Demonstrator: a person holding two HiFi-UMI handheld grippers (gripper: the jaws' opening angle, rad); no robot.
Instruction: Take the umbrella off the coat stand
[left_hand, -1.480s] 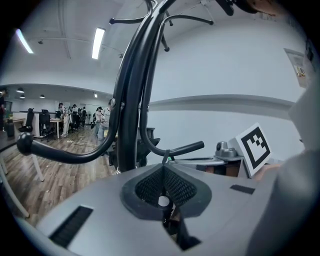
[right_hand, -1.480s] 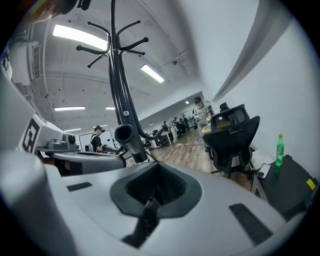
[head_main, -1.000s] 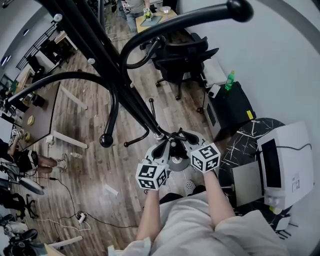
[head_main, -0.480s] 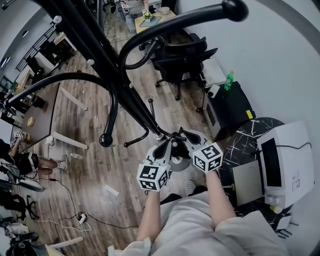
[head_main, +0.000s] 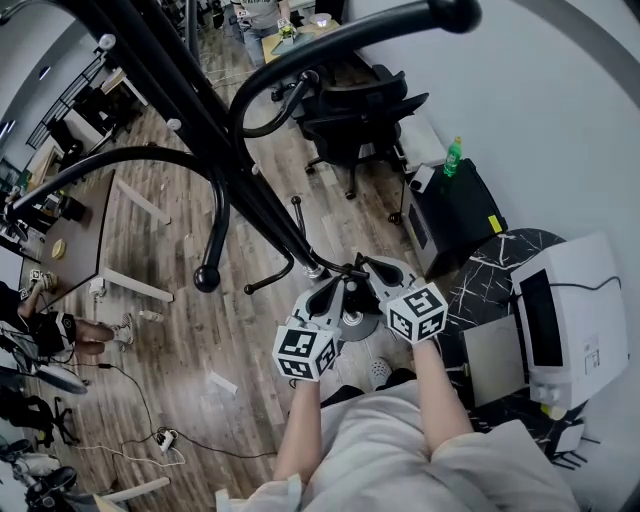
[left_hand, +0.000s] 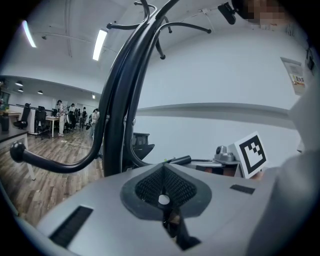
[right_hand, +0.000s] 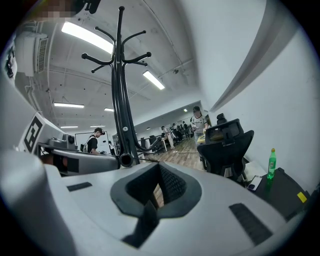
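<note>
A tall black coat stand (head_main: 250, 190) with long curved hooks fills the head view from the upper left; its pole comes down to a grey disc (head_main: 352, 325) between my hands. No umbrella can be made out on any hook. A short black rod (left_hand: 180, 160) shows just beyond the jaws; I cannot tell what it is. My left gripper (head_main: 335, 287) and right gripper (head_main: 366, 266) sit side by side, low beside the pole, both shut with nothing between the jaws. The stand (left_hand: 117, 125) rises close in front of the left gripper (left_hand: 164, 169). The stand (right_hand: 120, 100) is left of the right gripper (right_hand: 159, 171).
A black office chair (head_main: 355, 120) stands behind the stand. To the right are a black cabinet (head_main: 455, 215) with a green bottle (head_main: 452, 157) and a white printer (head_main: 570, 320). A desk (head_main: 70, 240) and floor cables (head_main: 165, 435) lie at the left. People work at far desks.
</note>
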